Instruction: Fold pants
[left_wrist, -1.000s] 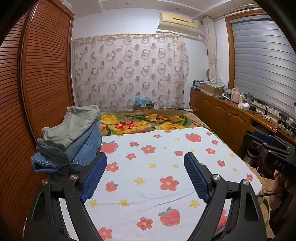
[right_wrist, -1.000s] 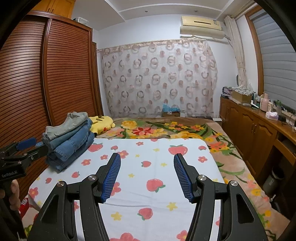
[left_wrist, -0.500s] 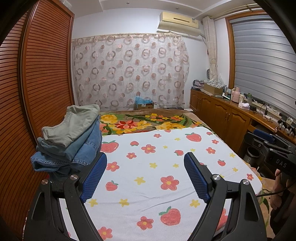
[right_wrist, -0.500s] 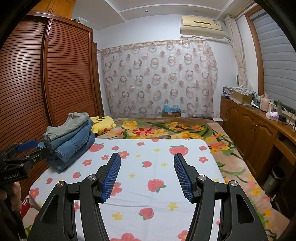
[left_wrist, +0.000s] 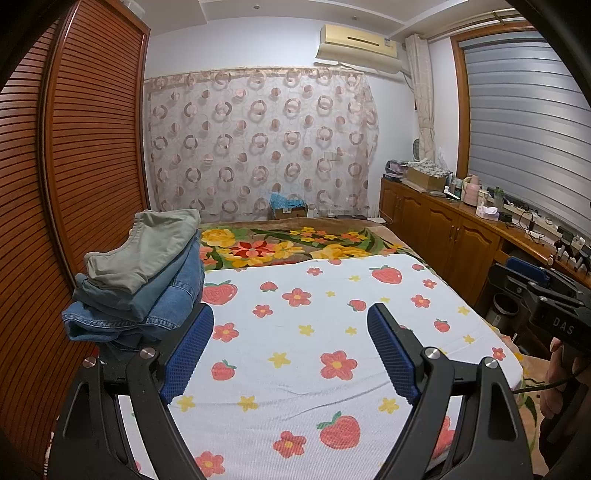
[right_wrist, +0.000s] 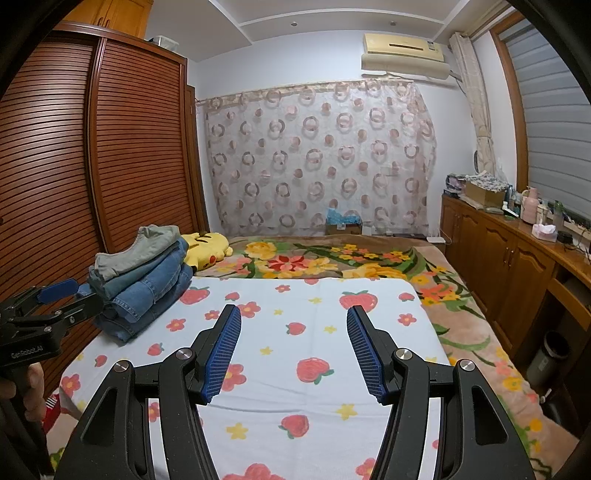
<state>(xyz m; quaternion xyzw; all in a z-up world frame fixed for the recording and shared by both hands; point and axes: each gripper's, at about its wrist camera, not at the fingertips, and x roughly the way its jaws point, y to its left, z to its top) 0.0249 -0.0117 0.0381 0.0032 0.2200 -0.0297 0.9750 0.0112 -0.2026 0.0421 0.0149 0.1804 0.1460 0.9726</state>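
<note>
A: Both sets of fingers gape with nothing between them; my left gripper (left_wrist: 290, 347) and right gripper (right_wrist: 293, 350) hover over the strawberry sheet (right_wrist: 314, 354).

B: And the pants?

A: I see the folded pants (left_wrist: 144, 284) stacked at the sheet's left edge, by the wardrobe (right_wrist: 74, 166).

B: Containers?

A: A cardboard box (left_wrist: 424, 177) on the cabinet (left_wrist: 443, 229) holds patterned cloth; another box (right_wrist: 343, 225) by the curtain holds something blue.

Home bedroom: bed (left_wrist: 295, 332) with floral sheet, louvred wardrobe (right_wrist: 74, 166), curtain (left_wrist: 258, 147), wall air conditioner (left_wrist: 358, 40).
</note>
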